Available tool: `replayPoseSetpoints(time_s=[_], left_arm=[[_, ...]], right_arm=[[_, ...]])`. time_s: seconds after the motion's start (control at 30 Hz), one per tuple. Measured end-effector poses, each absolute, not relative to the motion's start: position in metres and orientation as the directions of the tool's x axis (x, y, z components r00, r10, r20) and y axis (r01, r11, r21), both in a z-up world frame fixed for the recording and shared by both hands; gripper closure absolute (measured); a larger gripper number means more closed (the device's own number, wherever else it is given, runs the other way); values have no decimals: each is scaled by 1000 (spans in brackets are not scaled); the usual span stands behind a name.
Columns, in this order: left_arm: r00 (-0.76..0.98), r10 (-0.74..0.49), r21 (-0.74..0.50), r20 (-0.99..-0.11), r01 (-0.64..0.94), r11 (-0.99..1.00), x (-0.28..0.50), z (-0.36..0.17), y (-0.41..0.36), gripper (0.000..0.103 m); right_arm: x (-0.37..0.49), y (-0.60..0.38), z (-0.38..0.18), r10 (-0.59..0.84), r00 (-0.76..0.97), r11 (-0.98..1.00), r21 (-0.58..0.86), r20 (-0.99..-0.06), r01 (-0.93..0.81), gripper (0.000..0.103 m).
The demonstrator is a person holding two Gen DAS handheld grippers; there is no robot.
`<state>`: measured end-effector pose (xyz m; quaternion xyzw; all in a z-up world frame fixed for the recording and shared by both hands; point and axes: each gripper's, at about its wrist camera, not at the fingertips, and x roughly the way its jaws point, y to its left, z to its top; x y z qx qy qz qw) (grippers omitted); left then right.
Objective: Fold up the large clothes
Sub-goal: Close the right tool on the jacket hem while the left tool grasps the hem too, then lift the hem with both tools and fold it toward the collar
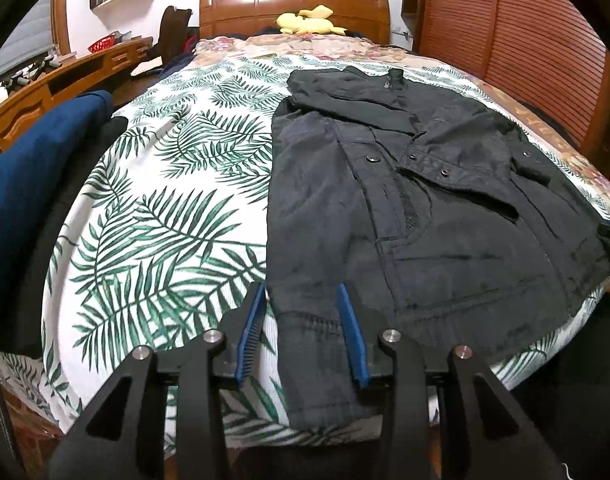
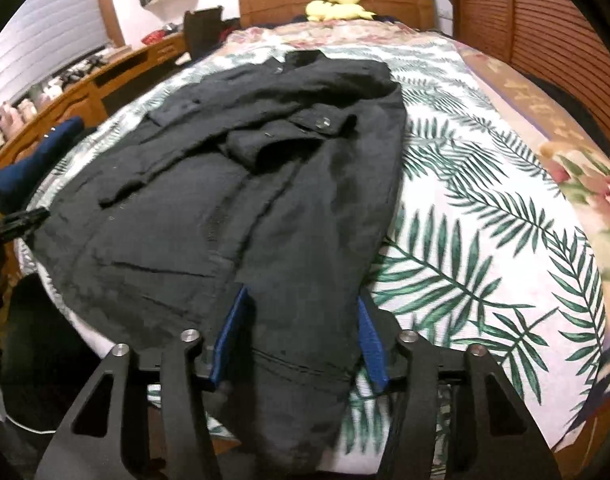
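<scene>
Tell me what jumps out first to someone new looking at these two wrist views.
A large black jacket lies spread across the palm-leaf sheet, its near hem hanging over the bed's edge. Both blue-padded grippers, left gripper and right gripper, sit low at that hem, jaws apart with dark cloth between them. A yellow plush toy rests far back by the wooden headboard.

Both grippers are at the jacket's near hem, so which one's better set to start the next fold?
Probably the left gripper: its open jaws straddle the black jacket at the left edge, fabric between them. The right gripper is open too, over a thicker bunch mid-hem.
</scene>
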<state>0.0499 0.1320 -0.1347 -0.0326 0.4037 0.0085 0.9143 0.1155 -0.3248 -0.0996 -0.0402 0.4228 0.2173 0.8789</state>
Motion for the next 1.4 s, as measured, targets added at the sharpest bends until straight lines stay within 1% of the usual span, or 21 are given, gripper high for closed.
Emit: replayPoseSetpoints(time_s=[0.17,0.3,0.6,0.7,0.73,0.77,0.8,0.83,0.87,0.9,0.93,0.97,1.0,1.07,1.1,1.3,1.4], left_arm=[[674,-16,-60,-739,-42,997,44,-134,133,66],[672,-45,-83,-739,-25,996,37,-133,130,66],[673,-38,-64,-739,-14,998,30,-135,132,65],[680,-28,-54,-732,-17,998,28,-136,130,66],[681,-28,-49,-732,-12,999,27,-136,128,68],[681,-35,-50,-731,-3,999,26,-135,126,76],[682,-21,-36,-731,-7,999,25,-134,125,80],[684,-13,-25,-730,-7,1000,25,-132,124,89],[694,-26,-35,-720,1,999,23,-128,125,97],[705,-48,-57,-707,10,998,22,-123,126,100],[734,-59,-77,-677,8,997,18,-115,127,100],[761,-59,-87,-646,3,996,14,-105,126,101],[771,-60,-87,-634,7,996,13,-99,124,101],[802,-52,-73,-595,10,997,11,-81,117,102],[809,-52,-70,-586,14,997,11,-73,115,102],[863,-53,-26,-502,46,999,14,-11,99,102],[893,-38,-15,-449,35,999,11,24,98,102]], right_arm=[[112,-321,-99,330,558,906,90,-762,-413,51],[113,-323,-107,305,552,913,73,-776,-401,51],[111,-321,-113,280,559,912,34,-780,-410,50],[112,-320,-114,283,555,913,42,-782,-406,49],[112,-319,-114,284,552,909,38,-784,-414,49],[111,-317,-114,280,555,906,25,-783,-421,51],[111,-316,-113,284,553,903,25,-783,-429,54],[112,-316,-111,296,549,900,36,-782,-434,64],[114,-317,-108,303,549,900,45,-779,-433,77],[115,-318,-105,321,547,897,64,-773,-437,80],[116,-319,-102,342,544,892,83,-766,-444,86],[117,-320,-97,372,541,882,107,-754,-459,89],[118,-321,-92,401,539,876,137,-740,-463,90],[119,-324,-76,468,561,862,212,-683,-460,92],[119,-323,-69,481,571,857,221,-665,-465,93],[116,-313,-12,496,652,853,183,-573,-488,95],[111,-314,24,515,681,844,167,-521,-510,96]])
